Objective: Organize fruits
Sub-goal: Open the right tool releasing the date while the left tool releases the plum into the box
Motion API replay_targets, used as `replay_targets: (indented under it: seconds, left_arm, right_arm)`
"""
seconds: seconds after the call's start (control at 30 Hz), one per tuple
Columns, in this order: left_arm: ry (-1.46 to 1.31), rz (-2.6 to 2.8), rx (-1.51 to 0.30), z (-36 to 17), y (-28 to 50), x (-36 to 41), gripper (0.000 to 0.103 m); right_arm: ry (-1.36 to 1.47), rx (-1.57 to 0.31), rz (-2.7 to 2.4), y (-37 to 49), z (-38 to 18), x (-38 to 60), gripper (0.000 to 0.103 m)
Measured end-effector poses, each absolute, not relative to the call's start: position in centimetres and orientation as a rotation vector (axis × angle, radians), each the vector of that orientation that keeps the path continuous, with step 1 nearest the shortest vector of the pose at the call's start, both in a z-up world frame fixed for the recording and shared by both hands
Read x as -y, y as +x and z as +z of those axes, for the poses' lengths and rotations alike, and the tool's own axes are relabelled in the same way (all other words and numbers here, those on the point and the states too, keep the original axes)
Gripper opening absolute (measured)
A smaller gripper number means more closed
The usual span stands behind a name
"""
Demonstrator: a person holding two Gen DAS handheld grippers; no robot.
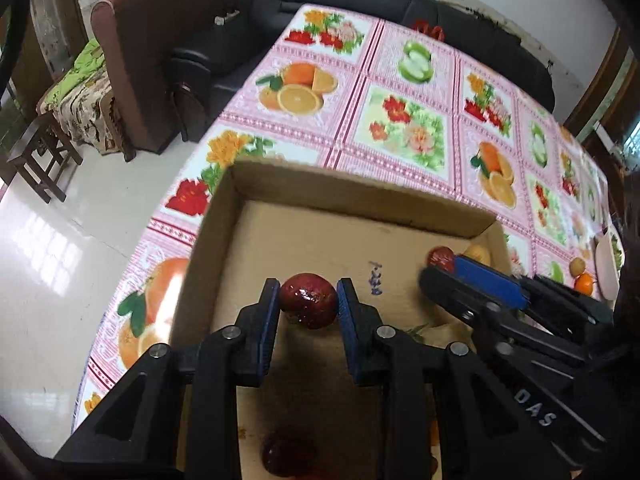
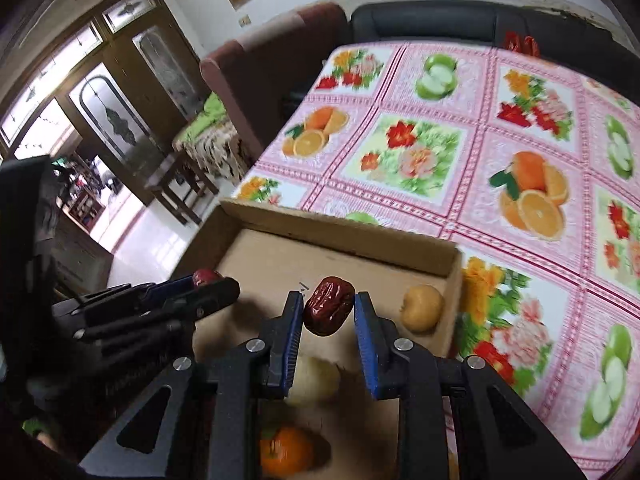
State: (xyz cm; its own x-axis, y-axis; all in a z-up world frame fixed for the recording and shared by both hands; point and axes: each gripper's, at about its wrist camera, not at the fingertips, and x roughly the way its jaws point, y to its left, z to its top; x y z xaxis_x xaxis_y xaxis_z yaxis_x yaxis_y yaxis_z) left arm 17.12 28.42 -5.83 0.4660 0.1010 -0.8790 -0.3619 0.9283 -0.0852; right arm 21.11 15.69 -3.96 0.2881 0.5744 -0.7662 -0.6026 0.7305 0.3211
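Left wrist: fingers (image 1: pixel 268 312) pinch red fruit (image 1: pixel 307 300).

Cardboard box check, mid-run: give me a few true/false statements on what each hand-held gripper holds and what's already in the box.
1. The left hand-held gripper holds a smooth red fruit. True.
2. The right hand-held gripper is empty. False: it grips a wrinkled red date.
3. Both grippers are over the box. True.
4. An orange lies in the box. True.
5. The box stands on the floor. False: it sits on the floral tablecloth.
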Motion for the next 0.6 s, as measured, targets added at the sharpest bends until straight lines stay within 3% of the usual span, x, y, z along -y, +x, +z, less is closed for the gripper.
replay_targets:
  seconds: [0.4,0.53,0.6]
  left_arm:
    - [-0.291,0.313,-1.088,-6.8,17.5,-28.8,0.027]
    - [-0.318,0.320,-1.044,-5.5,15.8,-28.5,0.027]
    - [-0.309,0.337,-0.965,-4.0,13.8,-28.0,0.027]
  right_arm:
    - [-0.128,-1.069,0.793,22.0,-5.5,-17.5,0.029]
    - [-0.118,-1.045,0.798,21.5,-4.8,-16.8,0.050]
    - [-0.115,-1.012,0.814,20.7,-4.0,-16.2,0.050]
